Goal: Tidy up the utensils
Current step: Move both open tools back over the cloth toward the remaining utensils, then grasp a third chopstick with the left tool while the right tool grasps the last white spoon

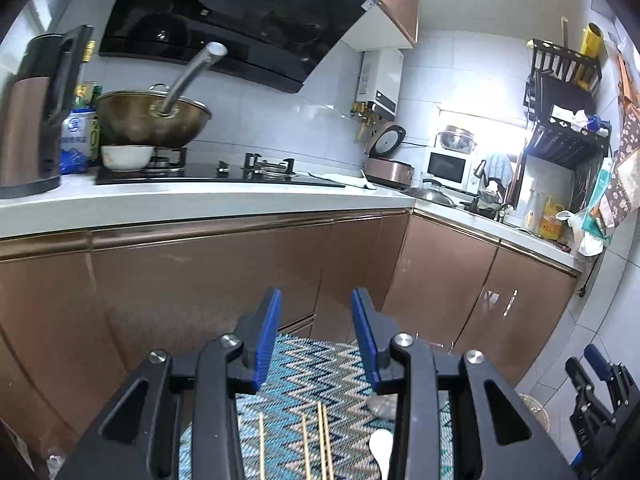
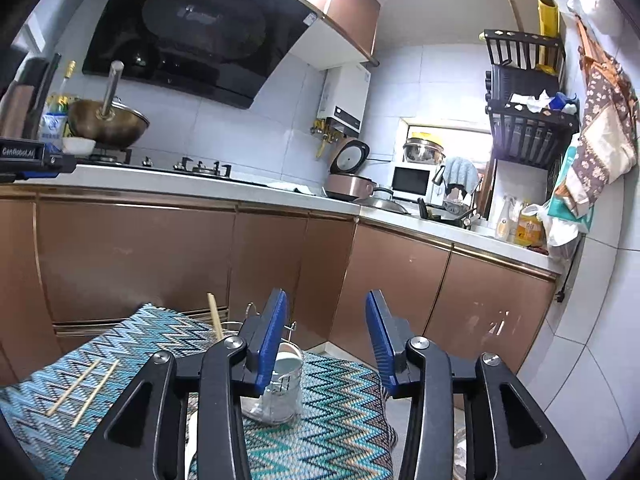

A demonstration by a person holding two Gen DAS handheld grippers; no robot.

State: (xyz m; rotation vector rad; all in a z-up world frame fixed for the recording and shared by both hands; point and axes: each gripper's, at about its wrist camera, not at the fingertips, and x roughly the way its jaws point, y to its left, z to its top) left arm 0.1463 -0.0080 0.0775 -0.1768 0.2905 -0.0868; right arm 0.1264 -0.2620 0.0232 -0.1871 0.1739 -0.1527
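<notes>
Both the left gripper (image 1: 316, 304) and the right gripper (image 2: 326, 306) hang released and empty above the zigzag mat (image 2: 340, 420), so one should descend squarely over the loose chopsticks (image 1: 324, 440) lying there, near the metal holder (image 2: 280, 384).

Your left tool (image 1: 316, 300) black with blue pads, your right tool (image 2: 326, 300) the same, mat (image 2: 340, 420) in blue, teal, white and tan zigzag, chopsticks (image 1: 324, 440) pale tan, spoon (image 1: 381, 446) white, cabinets (image 2: 136, 260) glossy copper-brown, wall tiles (image 2: 240, 128) white, hood (image 2: 192, 28) black.
</notes>
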